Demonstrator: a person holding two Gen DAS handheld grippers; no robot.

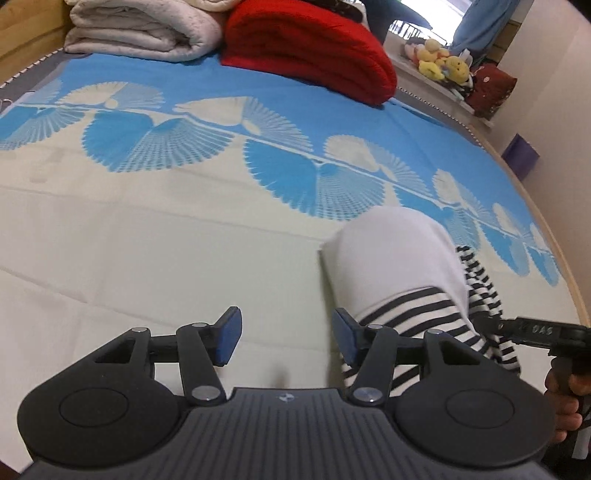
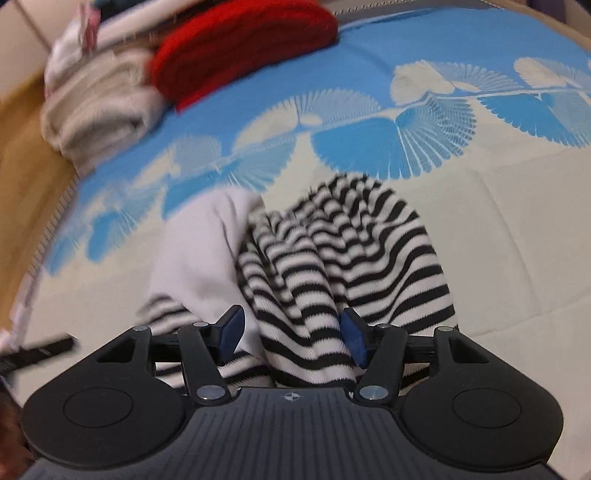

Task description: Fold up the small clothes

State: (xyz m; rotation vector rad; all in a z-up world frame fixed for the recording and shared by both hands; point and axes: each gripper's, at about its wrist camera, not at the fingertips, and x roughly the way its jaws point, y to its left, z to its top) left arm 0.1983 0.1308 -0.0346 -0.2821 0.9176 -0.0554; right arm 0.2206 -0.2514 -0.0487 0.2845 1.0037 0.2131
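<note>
A small black-and-white striped garment [image 2: 332,251] with a plain white panel [image 2: 199,258] lies bunched in soft ridges on the cream part of a bed cover [image 2: 517,229], just below the cover's band of blue fan-shaped prints. The knit looks ribbed and stretchy; its stripes ripple over rumpled folds, and the white panel drapes smoothly along the garment's left side in the right wrist view.

The right tool [image 2: 291,338] hangs directly over the garment's near edge, its blue-padded fingers [image 2: 352,341] spread apart with a ridge of striped cloth rising between them; the pads do not press on it. The left tool [image 1: 286,339] sits just beside the garment, its jaws likewise spread, with only bare cream cover between the flat blue pads [image 1: 229,339]; the right-hand pad overlaps the garment's striped hem [image 1: 417,314] in the left wrist view. Beyond that hem, the white panel [image 1: 391,251] rounds up in a smooth hump.

Outward from the garment, across the blue field of the cover, a folded red knitted blanket [image 1: 310,51] rests against a rolled, quilted off-white duvet [image 1: 140,29] near the bed's wooden frame [image 1: 33,33]. Farther from the garment, yellow plush toys [image 1: 443,62] cluster on a ledge past the bed's edge. A person's hand [image 1: 565,398] grips the black handle of the other tool at the garment's right side.
</note>
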